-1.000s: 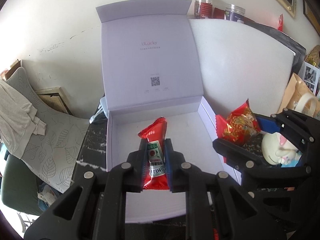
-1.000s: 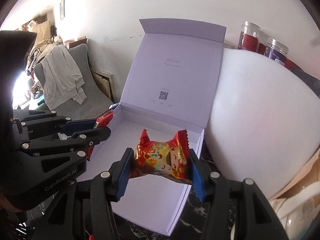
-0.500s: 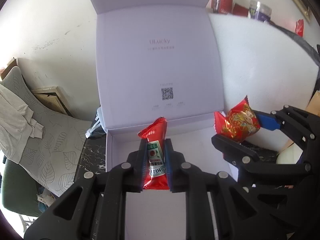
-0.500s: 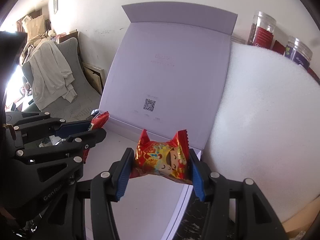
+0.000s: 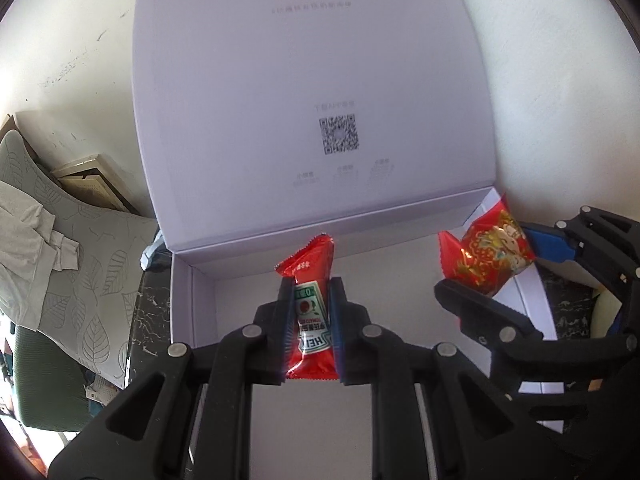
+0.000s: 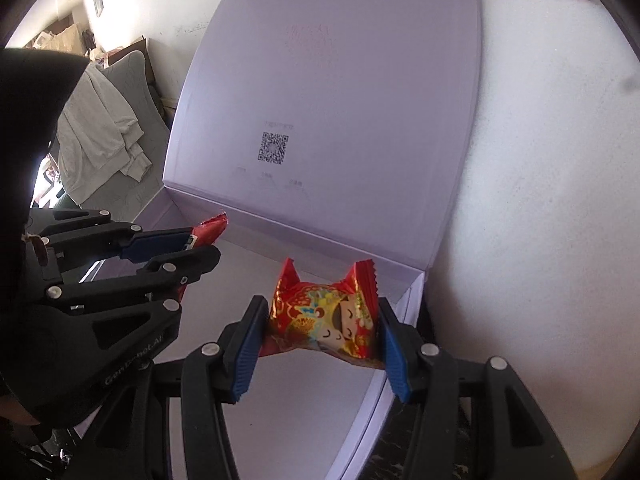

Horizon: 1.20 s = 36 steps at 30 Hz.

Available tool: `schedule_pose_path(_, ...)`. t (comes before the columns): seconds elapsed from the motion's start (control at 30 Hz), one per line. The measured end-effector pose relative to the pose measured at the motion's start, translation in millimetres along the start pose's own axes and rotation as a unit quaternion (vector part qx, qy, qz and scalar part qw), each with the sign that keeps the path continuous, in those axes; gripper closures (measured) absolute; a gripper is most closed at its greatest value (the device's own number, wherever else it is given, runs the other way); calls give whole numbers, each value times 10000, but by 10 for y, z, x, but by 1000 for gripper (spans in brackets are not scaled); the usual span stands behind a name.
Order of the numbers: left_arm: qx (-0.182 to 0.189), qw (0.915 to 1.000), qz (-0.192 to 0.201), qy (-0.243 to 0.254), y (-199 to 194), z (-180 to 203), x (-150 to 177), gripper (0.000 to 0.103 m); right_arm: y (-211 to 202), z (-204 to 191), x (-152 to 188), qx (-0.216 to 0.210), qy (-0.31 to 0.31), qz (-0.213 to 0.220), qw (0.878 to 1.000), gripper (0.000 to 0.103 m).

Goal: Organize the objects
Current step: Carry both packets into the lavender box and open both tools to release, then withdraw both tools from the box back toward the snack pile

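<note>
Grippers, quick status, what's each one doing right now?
Left gripper: shut on the ketchup sachet, over the open lilac box.
Right gripper: shut on the red and gold candy packet, also over the box.

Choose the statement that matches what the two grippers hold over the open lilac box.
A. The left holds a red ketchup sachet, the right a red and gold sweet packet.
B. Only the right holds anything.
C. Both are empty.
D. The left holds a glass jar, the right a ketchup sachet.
A: the left gripper is clamped on the ketchup sachet, and the right gripper on the red and gold sweet packet, both above the box.
</note>
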<state>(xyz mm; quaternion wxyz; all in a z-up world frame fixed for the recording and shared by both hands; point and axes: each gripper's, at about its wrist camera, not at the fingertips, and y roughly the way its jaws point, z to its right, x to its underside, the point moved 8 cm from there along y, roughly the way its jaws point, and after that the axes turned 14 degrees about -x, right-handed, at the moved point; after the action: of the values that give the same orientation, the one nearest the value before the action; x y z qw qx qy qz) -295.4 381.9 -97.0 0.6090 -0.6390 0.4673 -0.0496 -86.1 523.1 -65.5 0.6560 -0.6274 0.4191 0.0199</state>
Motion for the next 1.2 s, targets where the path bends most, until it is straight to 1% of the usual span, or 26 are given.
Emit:
schedule_pose_path(0.1, -30, 9999, -102, -8, 98, 28, 16, 87, 63, 50, 30, 3, 56, -70, 10000, 49)
schedule_pose_path(0.27, 64, 9997, -244, -35, 206, 63, 50, 87, 86, 60, 40, 5, 31, -73, 10000, 49)
schedule_pose_path(0.43, 37, 9997, -217, -83, 203, 28, 66, 87, 124, 40, 49, 32, 22, -139, 9999, 48)
schedule_pose_path(0.6, -19, 9993, -318, -198, 180, -42, 85, 86, 104, -25, 30, -19, -17, -141, 9999, 48)
schedule_pose_path(0.63, -35, 9992, -340, -222, 172, -58, 90, 86, 72, -45, 14, -11, -52, -83, 10000, 47)
schedule_pose_path(0.67, -57, 9989, -381, -258, 160, -81, 98, 86, 39, -61, 0, 30, -81, -33, 10000, 42)
schedule_pose_path(0.7, -72, 9987, -418, -286, 152, -99, 107, 86, 20, -66, -5, 79, -94, -18, 9999, 39)
schedule_pose_path(0.8, -78, 9984, -432, -347, 82, -160, 89, 86, -71, -76, -44, 216, -98, 123, 9996, 39)
schedule_pose_path(0.9, -172, 9986, -345, -366, -44, -263, 79, 83, -171, -125, -89, 94, -5, 308, 9995, 39)
schedule_pose_path(0.97, -236, 9985, -280, -399, -148, -310, 86, 80, -214, -160, -109, 84, -22, 341, 9994, 39)
schedule_pose_path(1.0, -258, 9984, -252, -428, -182, -401, 100, 78, -244, -183, -121, 101, -54, 351, 9993, 39)
schedule_pose_path(1.1, -250, 9982, -134, -527, -368, -463, 66, 78, -367, -257, -152, 95, -144, 428, 9989, 39)
schedule_pose_path(1.2, -311, 9979, -45, -570, -506, -534, 40, 76, -523, -290, -179, 237, -218, 496, 9983, 39)
